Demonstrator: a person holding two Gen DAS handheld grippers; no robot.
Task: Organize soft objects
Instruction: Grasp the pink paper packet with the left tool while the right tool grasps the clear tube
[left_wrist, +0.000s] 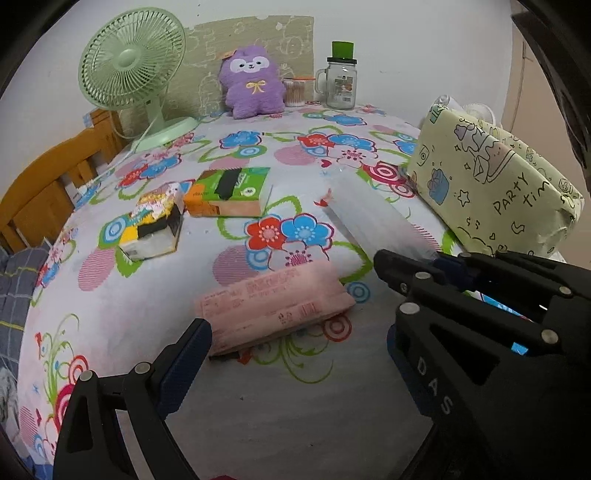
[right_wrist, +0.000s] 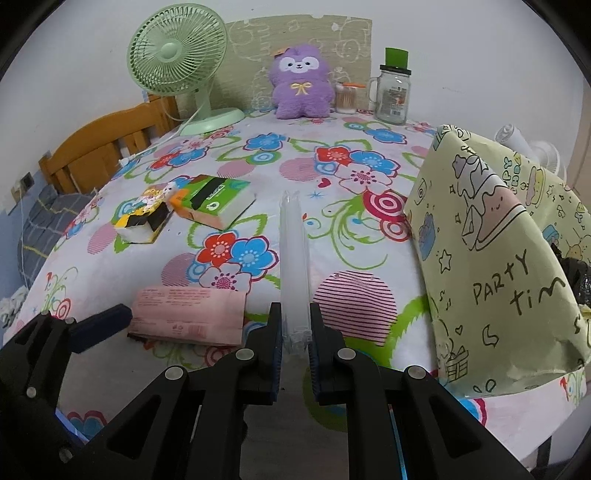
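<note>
You are gripping the clear pack (right_wrist: 294, 266) in your right gripper's (right_wrist: 295, 334) fingers, while your left gripper's (left_wrist: 299, 334) fingers are gaping around the pink pack (left_wrist: 273, 306) near the bench's front edge.

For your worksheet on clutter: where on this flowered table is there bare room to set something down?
Free: the middle of the table, between the green tissue box, the purple plush and the party bag. Crowded: the left, around the pink pack.
</note>
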